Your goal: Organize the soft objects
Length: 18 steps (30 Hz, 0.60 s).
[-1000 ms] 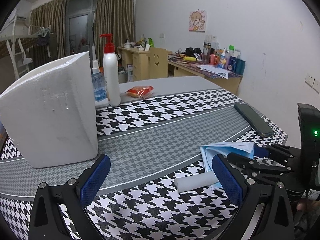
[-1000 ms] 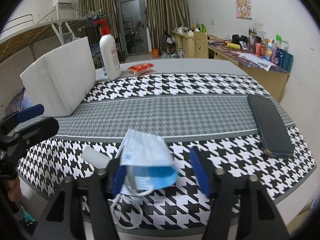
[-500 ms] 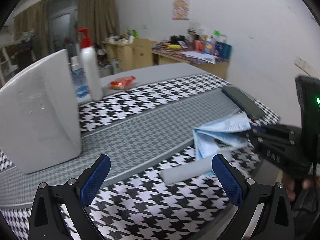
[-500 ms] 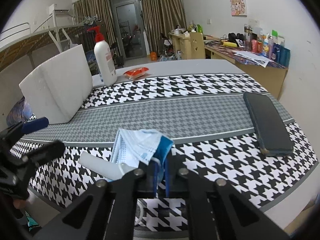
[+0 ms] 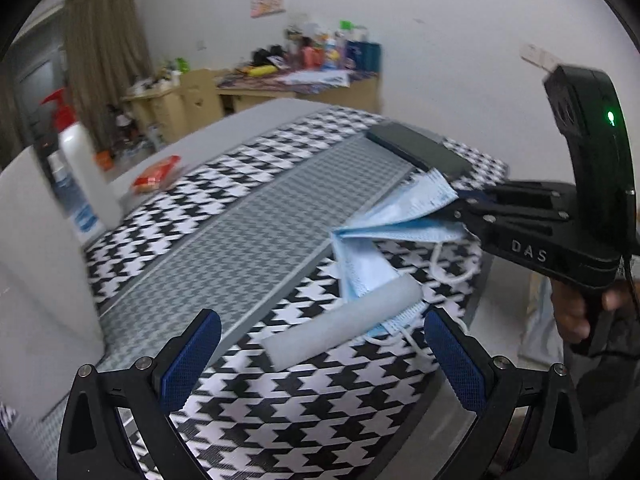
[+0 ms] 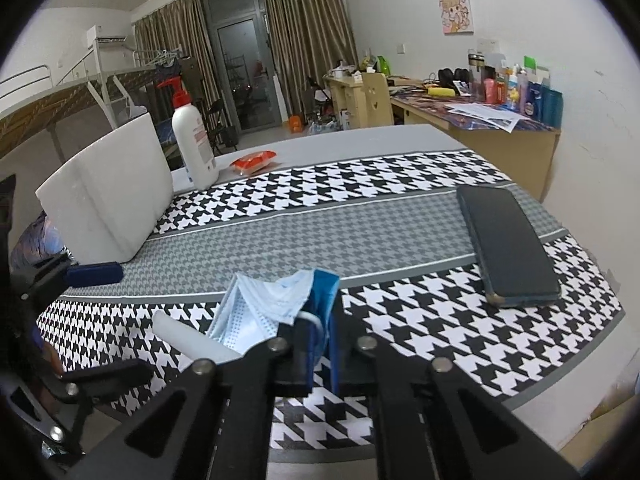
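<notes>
A light blue face mask [image 5: 384,236] [image 6: 264,312] lies at the near edge of the houndstooth table. My right gripper [image 6: 318,320] is shut on one edge of the mask and lifts that edge; it shows from the side in the left wrist view [image 5: 460,210]. A white foam cylinder [image 5: 344,324] [image 6: 188,338] lies across the lower part of the mask. My left gripper [image 5: 320,356] is open and empty, just in front of the cylinder.
A black phone [image 6: 506,250] lies at the right. A large white foam block [image 6: 108,204] stands at the left, with a red-pump lotion bottle [image 6: 192,136] and an orange packet [image 6: 254,160] behind. A cluttered desk [image 6: 480,120] is beyond the table.
My right gripper closed on the mask and raised its edge. My left gripper swung right toward the foam cylinder and mask, staying open.
</notes>
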### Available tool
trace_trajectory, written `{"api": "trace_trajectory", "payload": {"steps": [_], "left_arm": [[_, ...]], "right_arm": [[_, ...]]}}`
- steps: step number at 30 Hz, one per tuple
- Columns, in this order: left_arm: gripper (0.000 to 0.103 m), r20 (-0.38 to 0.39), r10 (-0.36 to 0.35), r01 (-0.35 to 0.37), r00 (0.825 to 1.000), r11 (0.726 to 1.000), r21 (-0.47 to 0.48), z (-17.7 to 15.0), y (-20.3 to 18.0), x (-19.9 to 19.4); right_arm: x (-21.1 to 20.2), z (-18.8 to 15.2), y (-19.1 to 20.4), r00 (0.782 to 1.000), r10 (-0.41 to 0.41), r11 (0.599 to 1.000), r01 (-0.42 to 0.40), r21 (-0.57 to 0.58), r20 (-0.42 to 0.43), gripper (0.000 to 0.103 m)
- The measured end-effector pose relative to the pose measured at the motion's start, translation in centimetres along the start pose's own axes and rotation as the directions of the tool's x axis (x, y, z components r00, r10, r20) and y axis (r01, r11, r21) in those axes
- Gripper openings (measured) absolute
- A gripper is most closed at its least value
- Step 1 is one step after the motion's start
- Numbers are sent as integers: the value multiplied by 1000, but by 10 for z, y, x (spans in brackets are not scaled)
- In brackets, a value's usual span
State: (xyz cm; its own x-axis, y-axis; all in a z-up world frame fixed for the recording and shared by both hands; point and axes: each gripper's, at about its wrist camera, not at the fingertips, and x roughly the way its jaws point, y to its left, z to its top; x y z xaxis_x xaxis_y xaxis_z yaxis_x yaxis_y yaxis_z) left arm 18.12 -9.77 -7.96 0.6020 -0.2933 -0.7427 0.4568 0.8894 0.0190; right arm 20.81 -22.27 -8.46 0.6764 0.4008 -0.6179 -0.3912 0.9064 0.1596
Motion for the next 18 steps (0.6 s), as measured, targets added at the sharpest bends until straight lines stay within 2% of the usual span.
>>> {"api": "trace_trajectory", "payload": {"steps": [5,9,12,13,18], "left_arm": [[101,-31,-15,17,999,999,46,4,1,11],[92,-70,-22,27,997,997,69,4,4,24],[88,-117,-58,67,991,995,68,2,7,35],[83,-125,-56,64,991,996,64,2,8,37],[79,-139,-69,83,988,993,90,2,5,44]], "right_arm": [[0,-4,-2,1000,9,1000,-9,11,-1,8],[-1,-5,-4,1000,14,1000,-14,19,1,8],[-1,-6,-6,1000,22,999,-22,26,-5,8],[-1,-6,-6,1000,22,999,-22,27,-5,9],[0,-7,-6,1000,20,1000,-20,24,-8,9]]}}
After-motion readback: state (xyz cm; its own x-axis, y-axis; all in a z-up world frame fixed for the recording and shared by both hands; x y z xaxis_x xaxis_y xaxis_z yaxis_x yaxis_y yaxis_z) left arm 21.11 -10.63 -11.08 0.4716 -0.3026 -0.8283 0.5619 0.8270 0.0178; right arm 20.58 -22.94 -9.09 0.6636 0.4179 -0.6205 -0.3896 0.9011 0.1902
